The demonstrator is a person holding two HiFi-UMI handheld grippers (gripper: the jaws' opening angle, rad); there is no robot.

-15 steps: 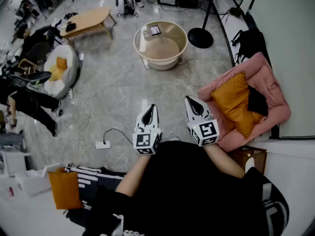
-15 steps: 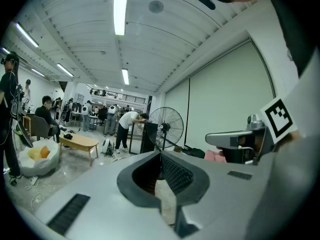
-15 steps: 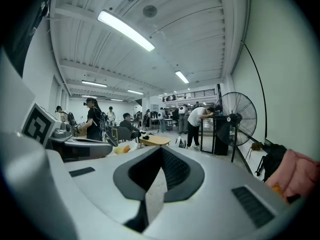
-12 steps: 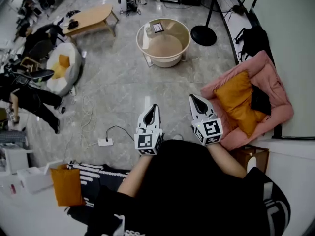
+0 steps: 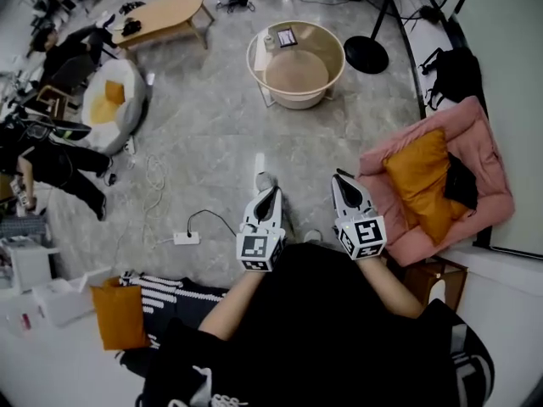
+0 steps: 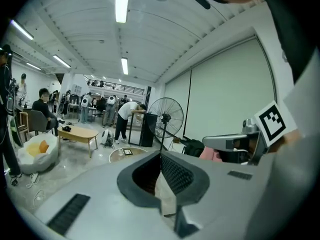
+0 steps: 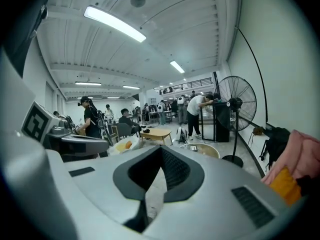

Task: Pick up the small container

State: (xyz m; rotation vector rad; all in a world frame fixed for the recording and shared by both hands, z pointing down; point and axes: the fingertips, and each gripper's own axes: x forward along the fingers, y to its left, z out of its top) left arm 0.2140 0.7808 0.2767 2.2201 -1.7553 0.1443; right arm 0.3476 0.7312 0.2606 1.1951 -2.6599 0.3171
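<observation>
**Both claws shut and empty, container still well ahead**

My left claw (image 5: 272, 192) and right claw (image 5: 342, 181) are both closed. Their pads are together with nothing between them, and I hold them side by side over bare floor. I can't pick out the small container for certain. My best guess is the small pale thing (image 5: 271, 42) on the round surface (image 5: 296, 102) well ahead, next to a dark flat item (image 5: 288, 36).

- **Wrong target:** at this range I could head for the wrong object.
- **Shut pads:** if I arrive with the pads together I would knock the container over, so they need to part first.
- **Tripping:** the power strip (image 5: 185, 238) and its cable lie on the floor near my left.
- **Fan base:** the fan base (image 5: 366, 55) stands just beside the surface, so a wide swing of my right claw could hit its pole.
</observation>
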